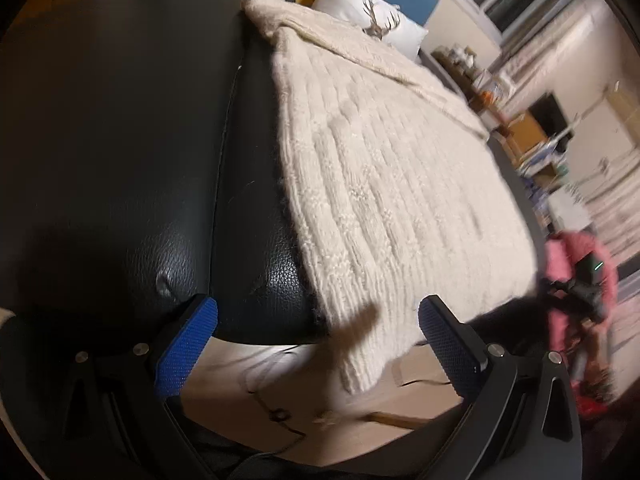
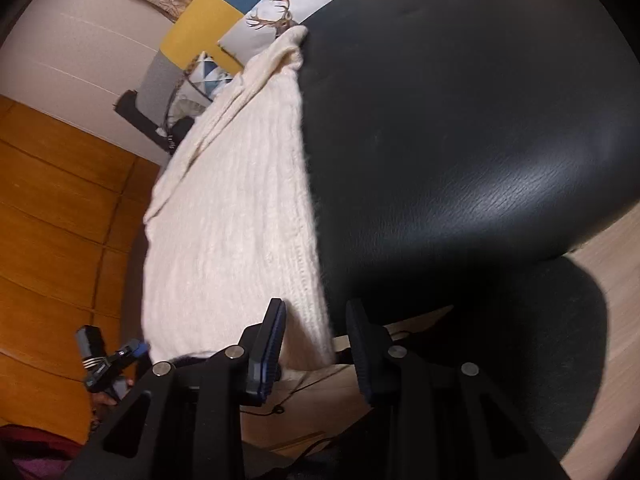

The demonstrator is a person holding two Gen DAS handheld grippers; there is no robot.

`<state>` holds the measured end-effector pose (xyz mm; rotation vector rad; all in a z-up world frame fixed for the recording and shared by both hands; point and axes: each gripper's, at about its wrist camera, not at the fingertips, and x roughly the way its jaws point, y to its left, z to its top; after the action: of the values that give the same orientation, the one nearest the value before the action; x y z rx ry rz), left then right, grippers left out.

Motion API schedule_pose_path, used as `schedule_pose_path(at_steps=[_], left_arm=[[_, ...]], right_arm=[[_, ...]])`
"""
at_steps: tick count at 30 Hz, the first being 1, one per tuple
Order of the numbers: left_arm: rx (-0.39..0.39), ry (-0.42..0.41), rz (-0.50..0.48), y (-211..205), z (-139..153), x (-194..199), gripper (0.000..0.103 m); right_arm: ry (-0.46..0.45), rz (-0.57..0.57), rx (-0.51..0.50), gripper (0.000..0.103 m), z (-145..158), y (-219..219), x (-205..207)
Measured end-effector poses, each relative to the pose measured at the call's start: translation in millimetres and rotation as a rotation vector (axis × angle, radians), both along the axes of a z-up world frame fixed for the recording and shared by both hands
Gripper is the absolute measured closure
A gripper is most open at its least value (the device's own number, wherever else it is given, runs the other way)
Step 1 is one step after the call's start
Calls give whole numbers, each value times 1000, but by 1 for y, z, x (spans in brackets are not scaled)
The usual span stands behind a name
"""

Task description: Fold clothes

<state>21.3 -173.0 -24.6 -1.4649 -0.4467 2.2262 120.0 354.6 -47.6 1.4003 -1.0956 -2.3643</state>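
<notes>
Left wrist view shows the cream knitted sweater (image 1: 384, 184) lying flat on a black leather seat (image 1: 120, 140), its hem hanging over the front edge, while left tongs (image 1: 318, 340) stand wide and empty, right tongs (image 2: 316, 344) half open around the hem corner.

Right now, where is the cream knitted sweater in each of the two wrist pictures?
Left wrist view: the cream knitted sweater fills the centre and right, lying on the black leather seat, its near hem overhanging the edge.
Right wrist view: the sweater runs down the centre-left, with the seat on its right.
Shared landmark: the white deer-print pillow beyond the sweater's far end.
</notes>
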Motion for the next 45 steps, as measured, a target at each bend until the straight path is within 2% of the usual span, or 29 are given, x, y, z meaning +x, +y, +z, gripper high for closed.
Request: schedule_pose_path(at_steps=[3,6,10,13,17,19,20,22,24,26,28,29,32,34,36,38,40,42,43,45], left_arm=[[68,-41,27,-8,-2,-3,1],[111,-71,25,-12,-4,-3,1],[156,-90,25,-16,-6,-1,1],[162,-95,27,-18,-6,1,1],[140,-102,4,-14,-7,2,1],[137,-104,16,-12,-5,2,1],[138,-106,25,-12,-4,3,1],[151,-40,47,-8,10,8,1],[72,85,16,13,32,12,1],[-34,205,-41,40,51,15,1],[-139,264,-138,76,57,14,1],[-180,262,-188,97,56,13,1],[-259,250,-312,148,51,17,1],[-365,272,-400,185,46,25,1],[-429,302,-439,212,42,27,1],[-429,290,-431,221,37,22,1],[-419,267,-411,226,29,18,1],[-427,255,-385,231,18,16,1],[-431,262,-375,232,16,17,1],[-439,302,-360,232,16,22,12]], right_arm=[[-3,15,-65,69,-5,-3,-9],[-5,38,-65,65,-5,-8,-12],[-2,61,-85,65,-4,-14,-18],[-4,74,-146,65,-7,-20,-24],[-11,91,-140,66,-6,-26,-32],[-11,60,-36,68,7,-27,-32],[2,46,64,67,18,-30,-31],[66,60,326,65,48,-47,-28],[168,175,503,65,72,-79,-26],[252,346,617,65,84,-122,-25],[284,476,699,66,82,-160,-26],[282,512,726,66,78,-175,-28],[241,549,749,66,60,-202,-34],[230,544,738,67,53,-210,-33],[225,546,748,69,45,-211,-32],[197,532,817,72,36,-215,-35],[196,518,820,77,33,-214,-35],[205,499,809,92,32,-212,-36],[207,491,797,95,31,-209,-36],[204,479,754,97,33,-200,-35]])
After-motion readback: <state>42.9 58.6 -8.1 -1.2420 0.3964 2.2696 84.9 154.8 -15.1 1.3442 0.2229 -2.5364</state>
